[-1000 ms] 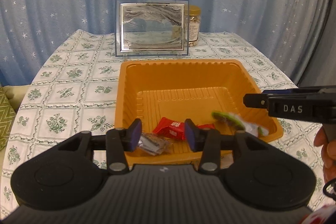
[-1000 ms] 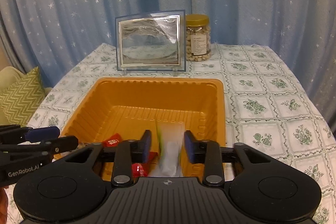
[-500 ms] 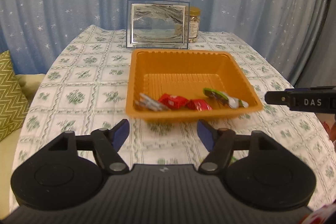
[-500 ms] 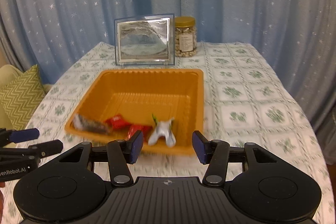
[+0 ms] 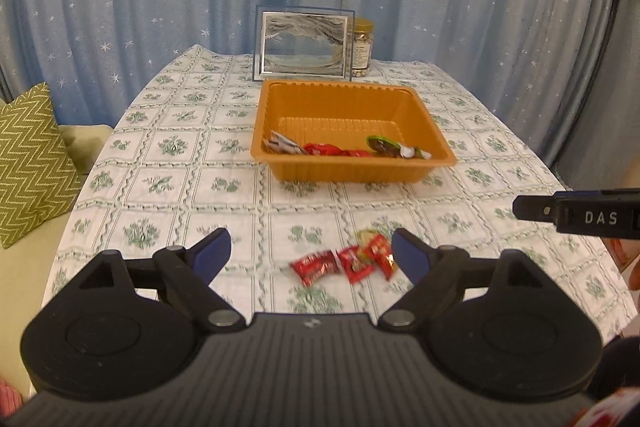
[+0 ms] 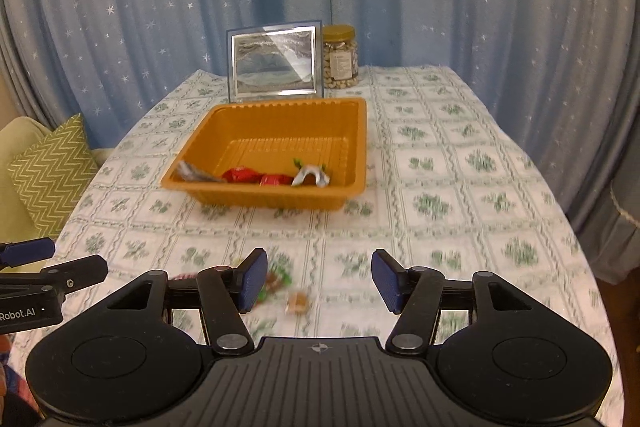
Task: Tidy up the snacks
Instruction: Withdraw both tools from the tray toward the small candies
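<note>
Left tongs (image 5: 310,253) open, empty; red snacks (image 5: 344,263) on tablecloth (image 5: 180,187).

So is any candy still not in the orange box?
Yes. Three red candies lie loose on the tablecloth, well short of the orange tray that holds the other snacks. A blurry brownish one sits nearby too.

I count one orange tray (image 5: 352,171), one picture frame (image 5: 303,45), one nut jar (image 6: 340,57), and three red snack packets (image 5: 344,263) on my tabletop (image 5: 180,187).

"DAS" on right claw (image 5: 576,217) side; "Robot.AI" on left claw (image 6: 28,311) side; jar label unreadable.
</note>
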The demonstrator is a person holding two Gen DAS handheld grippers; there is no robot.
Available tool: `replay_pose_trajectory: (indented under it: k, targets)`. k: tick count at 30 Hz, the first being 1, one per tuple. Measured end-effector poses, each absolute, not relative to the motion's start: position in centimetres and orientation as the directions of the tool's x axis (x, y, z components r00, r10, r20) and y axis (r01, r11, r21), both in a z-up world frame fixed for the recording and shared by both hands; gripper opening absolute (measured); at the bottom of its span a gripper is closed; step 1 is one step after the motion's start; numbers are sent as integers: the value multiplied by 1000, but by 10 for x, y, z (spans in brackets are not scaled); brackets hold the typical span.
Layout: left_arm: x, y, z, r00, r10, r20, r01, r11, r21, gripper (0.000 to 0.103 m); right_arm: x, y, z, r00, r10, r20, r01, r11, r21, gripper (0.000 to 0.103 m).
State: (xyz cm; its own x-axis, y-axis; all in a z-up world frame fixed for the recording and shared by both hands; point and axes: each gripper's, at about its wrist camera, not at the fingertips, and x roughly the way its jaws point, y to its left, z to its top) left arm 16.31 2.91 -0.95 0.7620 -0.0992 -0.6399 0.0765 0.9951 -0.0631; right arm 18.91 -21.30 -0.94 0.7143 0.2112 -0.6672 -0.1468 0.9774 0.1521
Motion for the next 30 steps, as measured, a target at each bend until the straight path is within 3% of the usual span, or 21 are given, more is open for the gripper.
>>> replay_pose_trajectory:
  k: [12,30]
  targets:
    - [129,27,-15,761,-83,-644,80,996,-35,88,150,-211,-28,694,197,-692,-139,980,140,60]
    - [147,28,-44,738,-81,-670,109,994,0,88,161,-212,-51,719,196,-667,-126,980,152,60]
